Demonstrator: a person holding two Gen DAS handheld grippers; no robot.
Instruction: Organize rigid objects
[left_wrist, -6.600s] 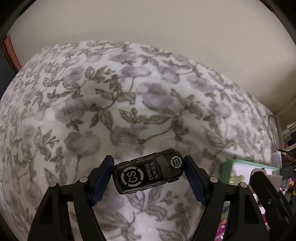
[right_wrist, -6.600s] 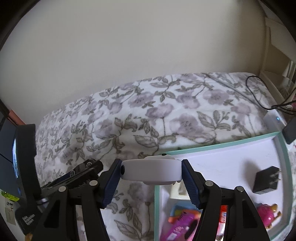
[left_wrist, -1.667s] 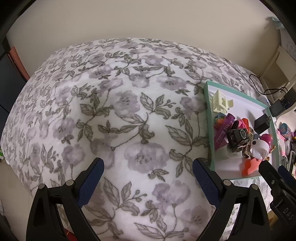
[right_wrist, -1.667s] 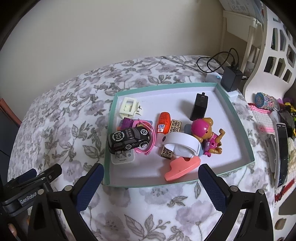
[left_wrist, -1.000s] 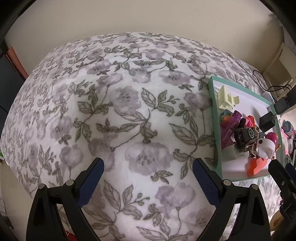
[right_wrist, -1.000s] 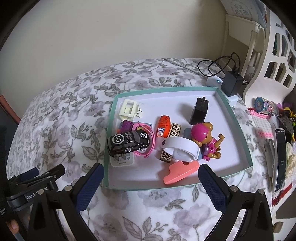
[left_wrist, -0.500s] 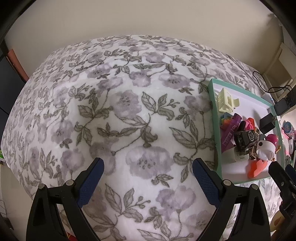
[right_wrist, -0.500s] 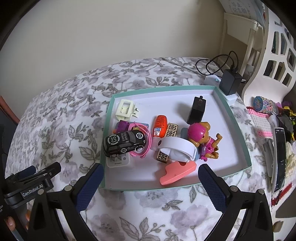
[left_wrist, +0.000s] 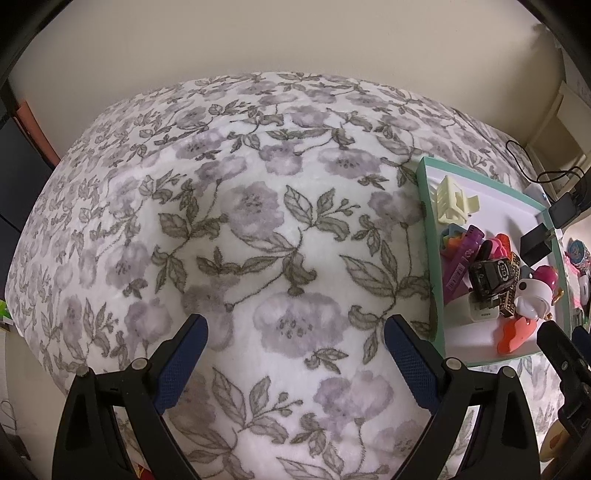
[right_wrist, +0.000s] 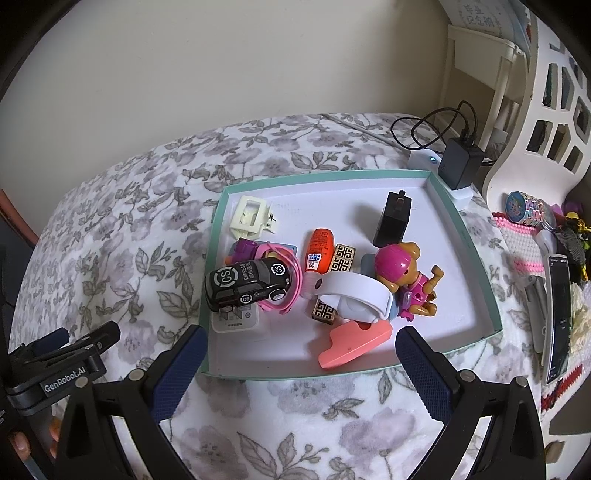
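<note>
A teal-rimmed white tray (right_wrist: 465, 229) lies on the floral blanket and holds the small objects. In it are a black toy car (right_wrist: 247, 282), a white band (right_wrist: 354, 293), a pink puppy figure (right_wrist: 406, 275), an orange tube (right_wrist: 319, 249), a black charger block (right_wrist: 395, 218) and a cream clip (right_wrist: 251, 218). My right gripper (right_wrist: 299, 354) stands open at the tray's near edge, holding nothing. My left gripper (left_wrist: 295, 350) is open over bare blanket, with the tray (left_wrist: 430, 236) and toy car (left_wrist: 491, 275) off to its right.
The floral blanket (left_wrist: 240, 221) covers the surface up to a beige wall. A black adapter with cable (right_wrist: 460, 162) sits behind the tray. A phone (right_wrist: 557, 314), a beaded strip and trinkets lie at the right. A white cut-out frame (right_wrist: 546, 92) stands at the back right.
Both grippers held items 6.6 s ago, the car and the white band; these now lie in the tray and both grippers are open. Over the last second the views shifted only slightly.
</note>
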